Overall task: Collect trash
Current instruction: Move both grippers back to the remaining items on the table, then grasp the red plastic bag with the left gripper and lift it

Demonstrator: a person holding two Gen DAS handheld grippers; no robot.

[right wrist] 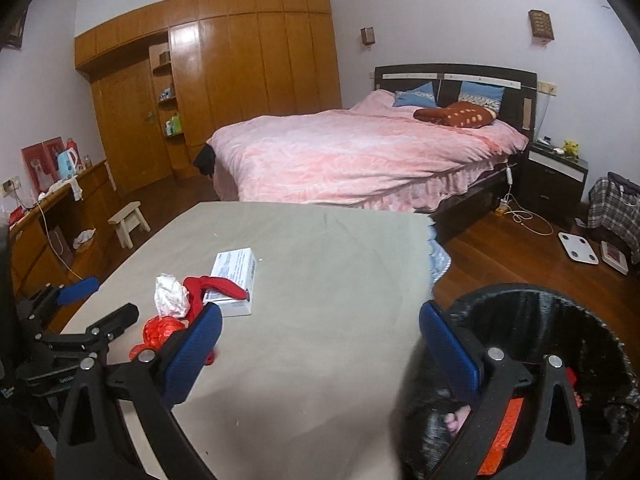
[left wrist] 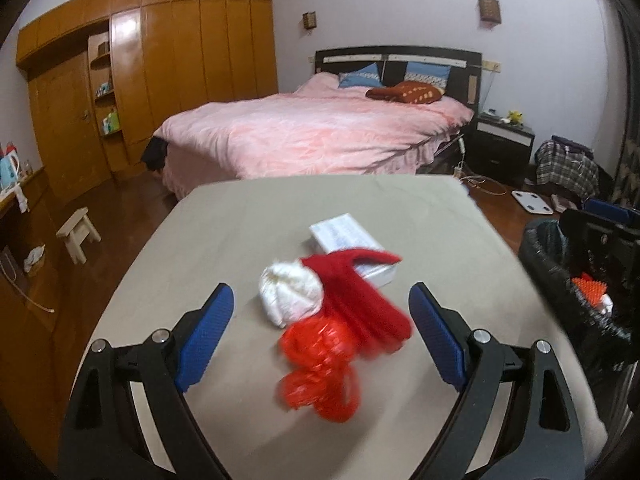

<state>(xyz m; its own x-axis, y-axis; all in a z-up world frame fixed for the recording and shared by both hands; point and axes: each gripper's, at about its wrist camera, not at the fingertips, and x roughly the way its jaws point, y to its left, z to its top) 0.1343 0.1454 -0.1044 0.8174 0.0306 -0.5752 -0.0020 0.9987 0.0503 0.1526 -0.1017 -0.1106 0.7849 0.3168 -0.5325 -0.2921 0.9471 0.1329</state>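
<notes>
On the beige-covered table (left wrist: pixel 224 240) lies a small heap: a crumpled white paper wad (left wrist: pixel 290 294), a red knit cloth (left wrist: pixel 360 300), a crinkled red plastic bag (left wrist: pixel 320 368) and a white box (left wrist: pixel 348 236). My left gripper (left wrist: pixel 321 292) stands open just short of the heap, one blue pad on each side and nothing gripped. The right wrist view shows the same heap (right wrist: pixel 172 300) at the left, with the left gripper (right wrist: pixel 114 296) beside it. My right gripper (right wrist: pixel 320 312) is open and empty over the table's right edge, next to a black-lined trash bin (right wrist: pixel 540 312) holding orange and pink items.
The bin (left wrist: pixel 560 276) stands on the floor off the table's right side. Beyond the table are a pink bed (right wrist: pixel 360 152), a wooden wardrobe (right wrist: pixel 240 60), a small stool (right wrist: pixel 128 220), a dark nightstand (right wrist: pixel 556 184), and a white scale (right wrist: pixel 578 248) with cables on the floor.
</notes>
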